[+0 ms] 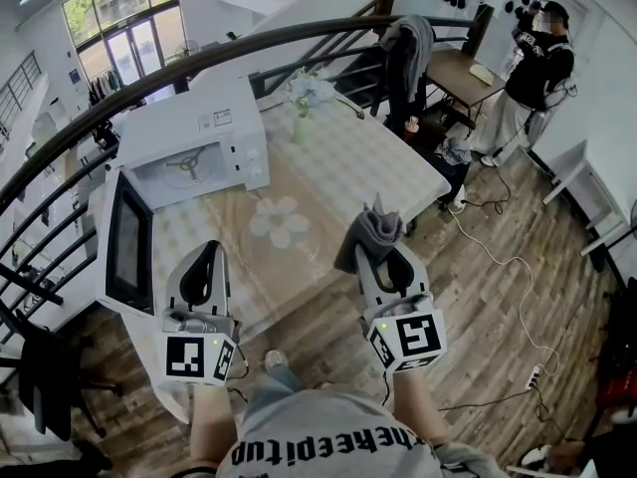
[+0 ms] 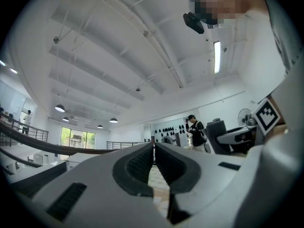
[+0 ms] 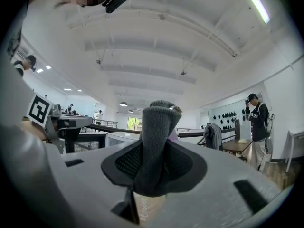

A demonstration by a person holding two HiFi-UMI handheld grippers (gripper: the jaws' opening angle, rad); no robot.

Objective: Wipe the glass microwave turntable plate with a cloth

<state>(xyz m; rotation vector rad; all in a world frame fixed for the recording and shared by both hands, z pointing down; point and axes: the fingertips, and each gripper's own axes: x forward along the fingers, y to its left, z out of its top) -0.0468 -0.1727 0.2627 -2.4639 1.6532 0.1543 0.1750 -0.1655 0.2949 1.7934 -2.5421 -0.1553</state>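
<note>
Closest to the lens, low in the head view, was the person's grey shirt (image 1: 328, 446), with both tools held out above it. On the left, the left gripper (image 1: 211, 252) had its jaws pressed together on nothing and hung over the near table edge, just beside the microwave door (image 1: 127, 242), which stood wide open. Behind it the microwave (image 1: 199, 127) showed a bare roller ring (image 1: 189, 162) in its cavity. Further right, the glass turntable plate (image 1: 280, 222) appeared to lie flat on the chequered table (image 1: 388, 172). It was a clear disc with a flower-like hub, set between the two tools and a little beyond them. On the right, the right gripper (image 1: 383, 252) was clamped on a folded grey cloth (image 1: 368, 229) that stood up past the jaw tips. The cloth was in the air, near the plate but not touching it.

By the look of things, wiping had not begun. To do it well, the right tool would need tipping down so that the cloth, not the hard jaws, meets the glass. It should then sweep in overlapping arcs from hub to rim. The plate could skate on the tablecloth, so the empty left tool might lightly pin its near rim.
</note>
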